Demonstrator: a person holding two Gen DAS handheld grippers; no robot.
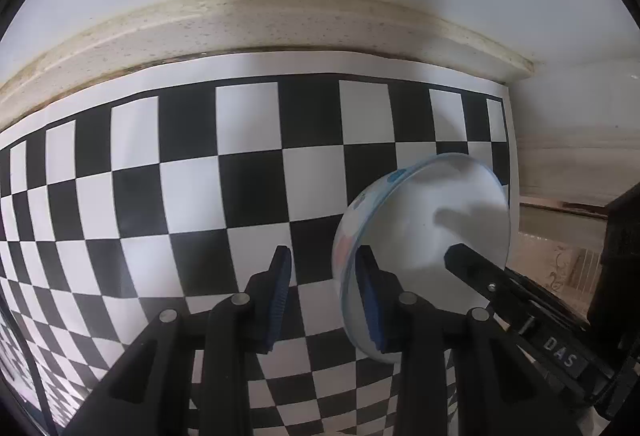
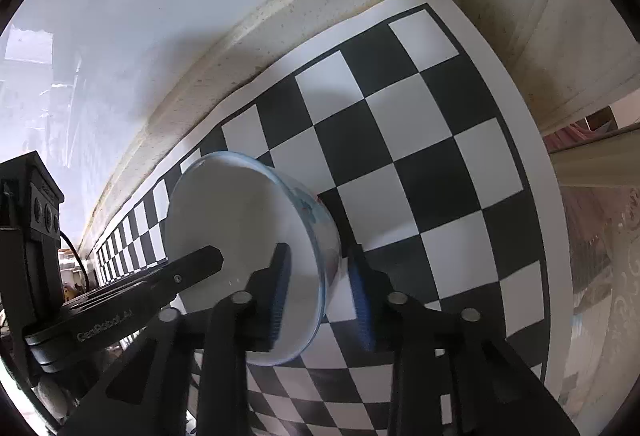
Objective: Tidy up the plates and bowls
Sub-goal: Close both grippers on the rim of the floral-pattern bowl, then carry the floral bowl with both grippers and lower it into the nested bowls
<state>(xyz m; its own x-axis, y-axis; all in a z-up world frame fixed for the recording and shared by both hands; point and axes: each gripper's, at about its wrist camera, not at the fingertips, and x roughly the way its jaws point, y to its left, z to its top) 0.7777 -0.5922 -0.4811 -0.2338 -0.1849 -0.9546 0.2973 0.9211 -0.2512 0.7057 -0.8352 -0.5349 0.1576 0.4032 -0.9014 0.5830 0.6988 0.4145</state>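
Observation:
A white bowl [image 1: 420,220] with a blue rim and coloured pattern outside stands over the checkerboard mat [image 1: 192,196]. My left gripper [image 1: 324,252] points steeply down with narrow jaws, shut on the bowl's near wall: its right finger is inside the rim and its left finger is outside. In the right wrist view my right gripper [image 2: 319,248] is shut on the opposite wall of the bowl [image 2: 232,220], left finger inside, right finger outside. Each view shows one finger [image 1: 472,268] [image 2: 192,268] of the other gripper reaching into the bowl. The bowl's base is hidden.
A speckled stone ledge [image 1: 280,24] and a pale wall run along the back of the mat [image 2: 440,156]. The mat ends at a white border [image 2: 556,236] on the right. Beyond that border a patterned floor [image 2: 600,268] lies lower down.

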